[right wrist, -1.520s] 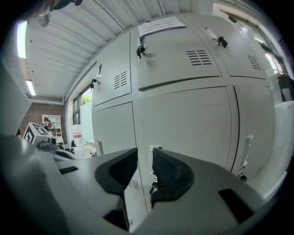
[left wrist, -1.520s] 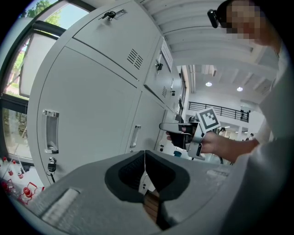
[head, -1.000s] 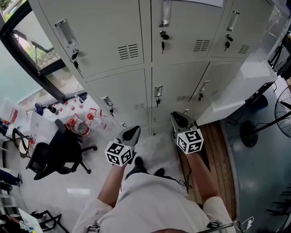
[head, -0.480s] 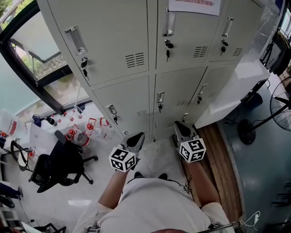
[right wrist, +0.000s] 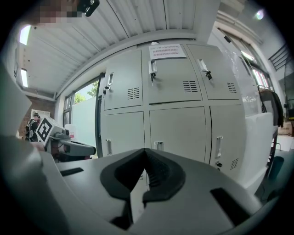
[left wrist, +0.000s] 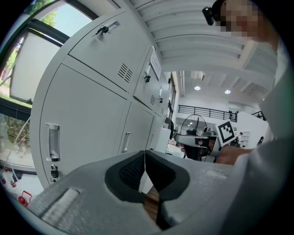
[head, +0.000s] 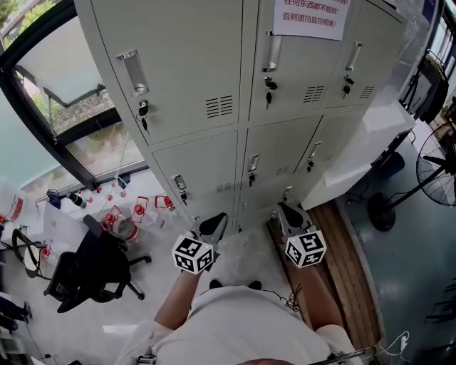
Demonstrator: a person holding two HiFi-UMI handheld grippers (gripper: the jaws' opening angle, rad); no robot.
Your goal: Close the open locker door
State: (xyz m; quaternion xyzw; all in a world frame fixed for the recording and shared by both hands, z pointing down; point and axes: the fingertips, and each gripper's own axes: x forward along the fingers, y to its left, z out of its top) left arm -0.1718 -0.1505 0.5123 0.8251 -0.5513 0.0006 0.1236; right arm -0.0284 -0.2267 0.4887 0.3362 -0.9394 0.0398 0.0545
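Note:
A bank of grey lockers (head: 199, 160) fills the top of the head view. Every door that shows there lies flush with its frame. My left gripper (head: 216, 222) is held low in front of the left column, shut, its pads meeting with nothing between them (left wrist: 145, 156). My right gripper (head: 286, 211) points at the middle column's lower doors (right wrist: 177, 133). Its jaws have just been closing and are now shut on nothing (right wrist: 145, 153). Neither gripper touches a door.
A paper notice (head: 306, 18) hangs on the top middle door. A white counter (head: 370, 142) juts out at the right, with a standing fan (head: 434, 164) beyond it. A black office chair (head: 85, 271) and red-capped bottles (head: 121, 214) stand at the left by the window (head: 64, 78).
The view has lifted, so more of the top lockers and the notice show. Both grippers sit slightly lower in the picture, still side by side in front of the lockers.

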